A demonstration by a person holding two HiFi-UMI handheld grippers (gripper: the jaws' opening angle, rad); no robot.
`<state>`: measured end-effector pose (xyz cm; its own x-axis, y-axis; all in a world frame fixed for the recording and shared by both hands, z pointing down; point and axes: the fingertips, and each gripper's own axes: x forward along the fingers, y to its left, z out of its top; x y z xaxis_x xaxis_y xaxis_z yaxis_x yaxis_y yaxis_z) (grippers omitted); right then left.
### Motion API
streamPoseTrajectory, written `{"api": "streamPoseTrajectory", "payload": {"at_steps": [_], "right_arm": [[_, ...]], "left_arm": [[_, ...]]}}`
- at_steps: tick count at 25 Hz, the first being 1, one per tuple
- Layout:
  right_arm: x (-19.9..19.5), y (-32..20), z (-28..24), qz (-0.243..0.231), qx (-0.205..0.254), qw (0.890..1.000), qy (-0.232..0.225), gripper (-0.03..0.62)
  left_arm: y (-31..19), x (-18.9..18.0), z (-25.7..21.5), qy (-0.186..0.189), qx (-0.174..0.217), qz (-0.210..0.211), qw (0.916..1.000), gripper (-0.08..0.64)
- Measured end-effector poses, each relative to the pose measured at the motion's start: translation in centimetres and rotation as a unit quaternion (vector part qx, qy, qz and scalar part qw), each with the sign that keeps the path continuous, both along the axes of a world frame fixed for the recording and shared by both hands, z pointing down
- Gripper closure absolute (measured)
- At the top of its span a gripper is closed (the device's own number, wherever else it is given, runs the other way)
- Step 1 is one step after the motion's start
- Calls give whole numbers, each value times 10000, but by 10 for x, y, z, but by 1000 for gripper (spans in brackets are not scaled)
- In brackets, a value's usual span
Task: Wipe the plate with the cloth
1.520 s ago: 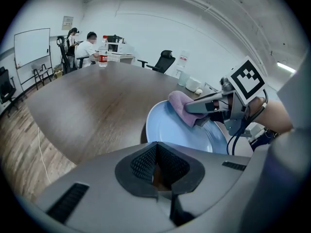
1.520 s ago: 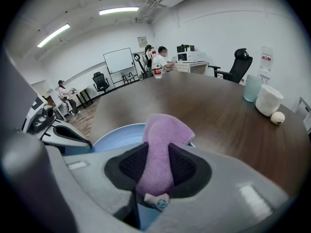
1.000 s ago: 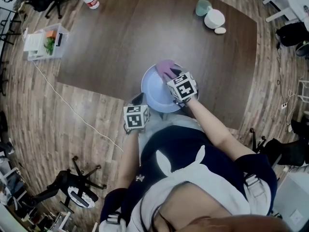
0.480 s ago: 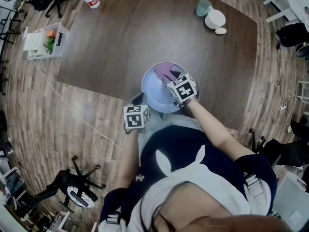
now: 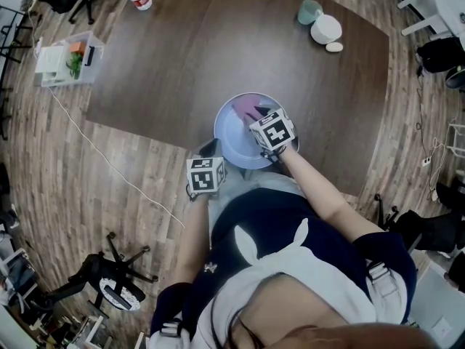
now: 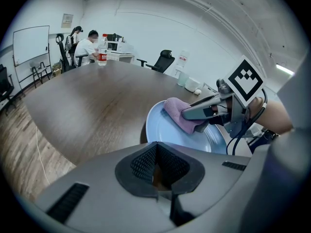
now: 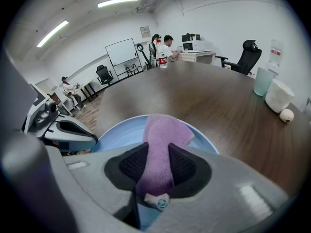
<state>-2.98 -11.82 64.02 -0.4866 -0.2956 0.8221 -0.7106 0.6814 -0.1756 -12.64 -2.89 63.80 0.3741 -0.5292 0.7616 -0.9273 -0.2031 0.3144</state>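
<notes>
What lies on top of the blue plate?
A purple cloth lies on the plate, clamped in the right hand-held gripper. The plate surface beneath the cloth is covered and cannot be seen.

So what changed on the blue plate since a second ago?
The right gripper, shut on the purple cloth, dragged it a little toward the person, off the far rim and further inside the blue plate. Nothing was picked up or let go. The left gripper and the plate stayed where they were.

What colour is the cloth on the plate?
Purple; the cloth shows best in the right gripper view.
</notes>
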Motion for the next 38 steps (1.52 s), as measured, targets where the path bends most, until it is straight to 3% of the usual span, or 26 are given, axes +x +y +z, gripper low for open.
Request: {"api": "streamPoseTrajectory", "payload": {"at_steps": [38], "right_arm": [[-47,32,-2,-833,-83,9964,-163,471]], "left_arm": [[-1,1,1,-29,-1,-45,10000,554]]}}
